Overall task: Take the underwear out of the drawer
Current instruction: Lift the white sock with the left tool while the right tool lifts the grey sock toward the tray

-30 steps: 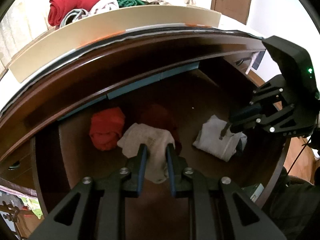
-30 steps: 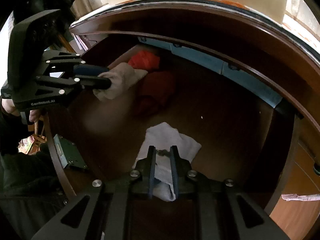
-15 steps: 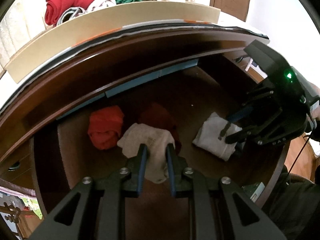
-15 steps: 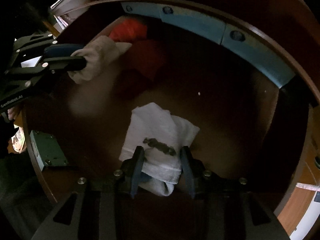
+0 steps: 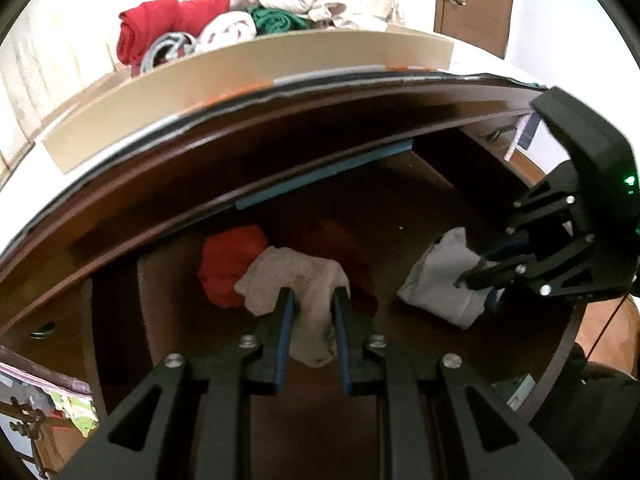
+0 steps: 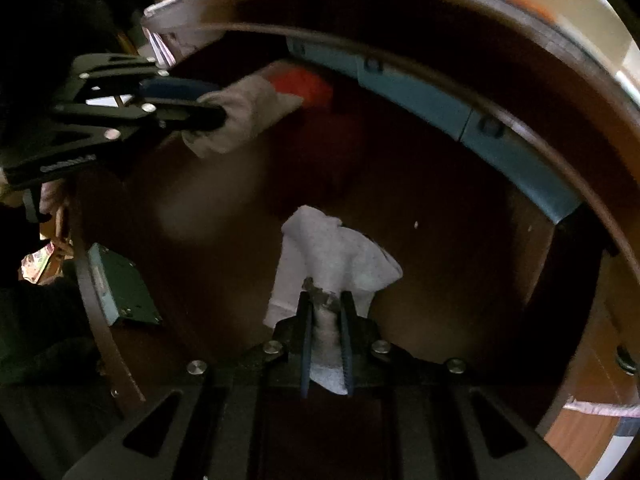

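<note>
My left gripper is shut on a beige underwear piece, held just above the floor of the dark wooden drawer. It also shows in the right wrist view, held by the left gripper. My right gripper is shut on a white-grey underwear piece, lifted off the drawer floor. The left wrist view shows that piece in the right gripper. A red piece and a dark red piece lie in the drawer behind the beige one.
A cardboard box on top of the dresser holds several folded clothes. A blue strip runs along the drawer's back wall. A door stands at the far right.
My right gripper has closed on the white-grey piece and lifted it. My left gripper has raised the beige piece slightly, still shut on it.
</note>
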{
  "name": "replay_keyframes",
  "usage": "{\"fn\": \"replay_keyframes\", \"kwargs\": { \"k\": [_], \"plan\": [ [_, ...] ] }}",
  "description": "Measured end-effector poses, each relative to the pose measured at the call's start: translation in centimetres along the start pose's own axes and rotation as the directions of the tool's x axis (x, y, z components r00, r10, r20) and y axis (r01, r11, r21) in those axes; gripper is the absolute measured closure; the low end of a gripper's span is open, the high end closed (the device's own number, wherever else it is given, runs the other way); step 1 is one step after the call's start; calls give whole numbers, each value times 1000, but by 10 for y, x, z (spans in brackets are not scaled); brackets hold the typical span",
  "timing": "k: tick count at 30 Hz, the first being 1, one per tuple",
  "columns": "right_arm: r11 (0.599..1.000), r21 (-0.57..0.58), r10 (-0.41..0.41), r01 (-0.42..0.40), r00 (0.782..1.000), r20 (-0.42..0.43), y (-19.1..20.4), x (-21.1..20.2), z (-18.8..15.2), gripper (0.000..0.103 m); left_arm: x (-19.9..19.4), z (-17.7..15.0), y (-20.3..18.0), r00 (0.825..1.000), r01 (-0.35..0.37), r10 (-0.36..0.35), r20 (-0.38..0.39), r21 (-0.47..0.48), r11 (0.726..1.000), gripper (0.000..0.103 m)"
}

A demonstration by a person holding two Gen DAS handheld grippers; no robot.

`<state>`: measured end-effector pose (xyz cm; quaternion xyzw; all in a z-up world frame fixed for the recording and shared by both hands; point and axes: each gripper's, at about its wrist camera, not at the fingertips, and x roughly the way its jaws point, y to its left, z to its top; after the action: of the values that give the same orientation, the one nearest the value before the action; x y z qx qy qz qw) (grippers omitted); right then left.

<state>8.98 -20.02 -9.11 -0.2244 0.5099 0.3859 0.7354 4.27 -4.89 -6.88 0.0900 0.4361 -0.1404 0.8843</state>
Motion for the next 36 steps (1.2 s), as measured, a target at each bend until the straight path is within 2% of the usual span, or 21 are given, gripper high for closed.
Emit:
{"fn": "replay_keyframes", "kwargs": {
  "k": [8,15,22,25,36],
  "plan": [
    [1000,-19,-8,11,987,160,1,-23,-4,90,-13,-2,-1,997,-20,22,71,-23,1000,86],
    [1000,-11,-5,8,975,222,2,-29,-1,90,-26,1,-2,993,-20,23,114,-28,999,86],
    [1000,-10,8,-6,960,279,-1,-51,-14,90,-51,8,-2,984,-27,31,175,-29,999,86],
    [1000,-17,8,-3,949,316,-6,-70,-25,90,-63,15,-2,977,-29,36,212,-33,999,86],
    [999,-29,-12,29,887,463,5,-119,-21,90,-91,28,0,949,-31,44,312,-46,998,88]
  ]
}}
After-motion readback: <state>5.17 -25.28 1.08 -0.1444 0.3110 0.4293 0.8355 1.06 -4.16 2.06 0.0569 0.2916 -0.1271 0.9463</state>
